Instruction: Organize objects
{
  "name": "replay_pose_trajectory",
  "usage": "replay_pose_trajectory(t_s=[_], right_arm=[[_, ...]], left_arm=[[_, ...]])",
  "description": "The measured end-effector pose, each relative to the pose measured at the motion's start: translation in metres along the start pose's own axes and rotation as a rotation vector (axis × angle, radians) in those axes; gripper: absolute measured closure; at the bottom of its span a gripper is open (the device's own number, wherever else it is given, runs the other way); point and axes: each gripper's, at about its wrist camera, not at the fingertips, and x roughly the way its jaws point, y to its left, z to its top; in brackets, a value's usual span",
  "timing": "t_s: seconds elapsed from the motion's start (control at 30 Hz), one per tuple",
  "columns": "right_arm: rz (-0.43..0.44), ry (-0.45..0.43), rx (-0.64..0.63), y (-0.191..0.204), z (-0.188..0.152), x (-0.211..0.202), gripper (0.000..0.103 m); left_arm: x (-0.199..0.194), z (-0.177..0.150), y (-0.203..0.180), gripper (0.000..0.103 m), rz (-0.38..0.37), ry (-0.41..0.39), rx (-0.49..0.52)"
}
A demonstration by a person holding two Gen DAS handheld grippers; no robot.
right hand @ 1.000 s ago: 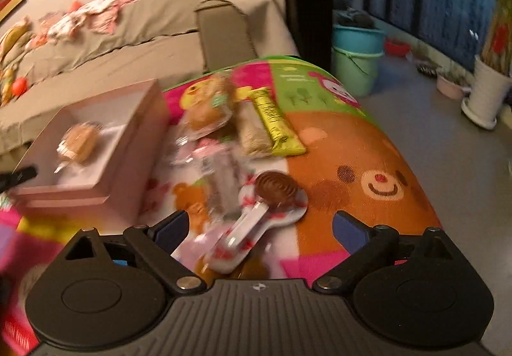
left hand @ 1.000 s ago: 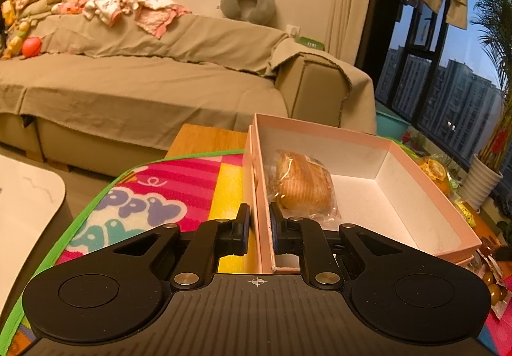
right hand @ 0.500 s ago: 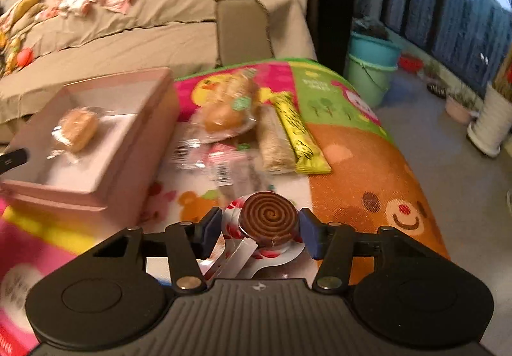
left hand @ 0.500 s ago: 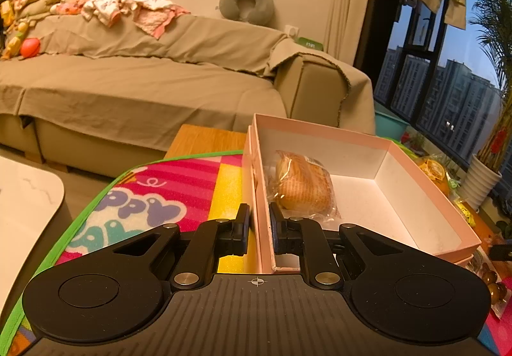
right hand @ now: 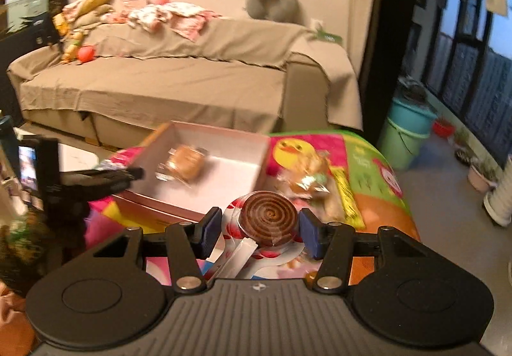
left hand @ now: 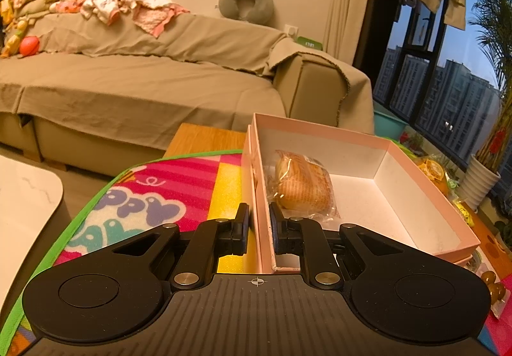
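A pink open box [left hand: 425,183] lies on the colourful mat, with a wrapped bun [left hand: 302,184] inside. My left gripper [left hand: 258,226] is shut on the box's near left wall. In the right wrist view the box [right hand: 204,132] sits ahead to the left with the bun [right hand: 187,162] in it. My right gripper [right hand: 260,228] is shut on a wrapped brown spiral lollipop [right hand: 269,217] and holds it above the mat, just right of the box. The left gripper shows at the box's left end [right hand: 105,176].
Several wrapped snacks [right hand: 307,180] and a yellow bar [right hand: 347,199] lie on the mat right of the box. More snacks [left hand: 432,168] show beyond the box's far side. A beige sofa [left hand: 144,80] stands behind, a white table [left hand: 22,196] to the left.
My right gripper closed on the lollipop, lifted it off the mat and swung left toward the box. The left gripper and box have stayed put.
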Motion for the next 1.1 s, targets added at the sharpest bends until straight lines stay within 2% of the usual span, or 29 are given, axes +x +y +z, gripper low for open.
replay_pose_trajectory(t_s=[0.2,0.4,0.7,0.8,0.87,0.9,0.93,1.1], right_arm=[[0.080,0.030,0.013,0.021,0.019,-0.003,0.051],[0.114,0.038,-0.004,0.041,0.035,-0.010,0.051],[0.107,-0.033,-0.060,0.075,0.094,0.003,0.051],[0.059,-0.075,-0.060,0.082,0.116,0.021,0.050],[0.035,-0.093,-0.057,0.085,0.129,0.035,0.046],[0.020,-0.093,-0.058,0.086,0.133,0.043,0.036],[-0.004,-0.097,-0.053,0.086,0.136,0.049,0.031],[0.013,-0.052,-0.020,0.074,0.126,0.064,0.030]], left_arm=[[0.001,0.000,0.001,0.087,-0.005,0.003,-0.002],[0.003,0.000,0.001,0.087,-0.007,0.005,-0.005],[0.002,0.000,0.001,0.087,-0.008,0.005,-0.005],[0.002,0.000,0.001,0.087,-0.009,0.005,-0.007],[0.004,0.000,0.002,0.086,-0.013,0.006,-0.009],[0.004,0.000,0.003,0.086,-0.014,0.006,-0.010],[0.004,0.000,0.004,0.086,-0.015,0.006,-0.011],[0.004,0.000,0.004,0.086,-0.016,0.007,-0.011]])
